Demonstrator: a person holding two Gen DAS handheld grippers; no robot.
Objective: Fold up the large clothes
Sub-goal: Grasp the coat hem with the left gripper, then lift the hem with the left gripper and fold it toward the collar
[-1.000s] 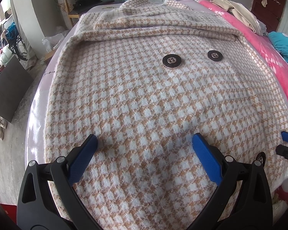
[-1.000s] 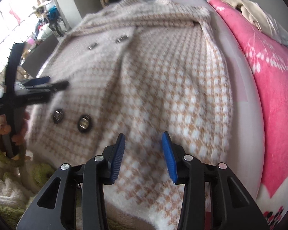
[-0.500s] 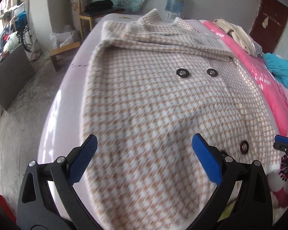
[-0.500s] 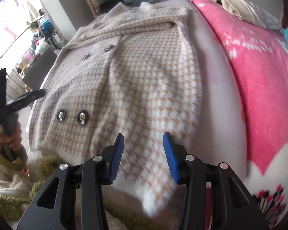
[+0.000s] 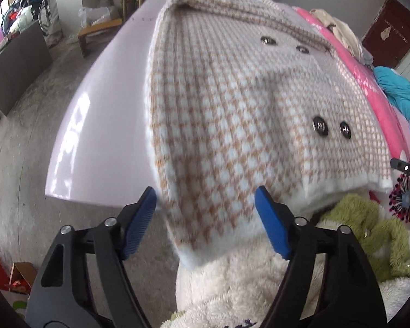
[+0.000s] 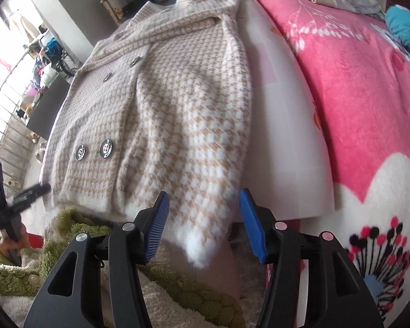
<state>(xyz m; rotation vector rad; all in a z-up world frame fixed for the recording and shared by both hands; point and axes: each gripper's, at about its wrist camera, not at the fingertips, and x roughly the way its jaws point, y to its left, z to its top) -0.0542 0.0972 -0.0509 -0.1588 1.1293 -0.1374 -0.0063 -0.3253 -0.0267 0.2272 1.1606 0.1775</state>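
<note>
So the houndstooth coat point(image 5: 232, 114) lies flat on the surface with its hem hanging off the near edge. My left tool point(image 5: 205, 224) is closing around one hem corner, my right tool point(image 6: 202, 227) opening around the other, neither pinching yet. If I grab only the fuzzy trim, I reckon it'll slip and the fold goes crooked.

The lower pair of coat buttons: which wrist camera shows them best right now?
The right wrist view: the lower pair of buttons is sharp, face-on, metal faces legible. In the left wrist view they sit near the right side, slanted and slightly blurred.
</note>
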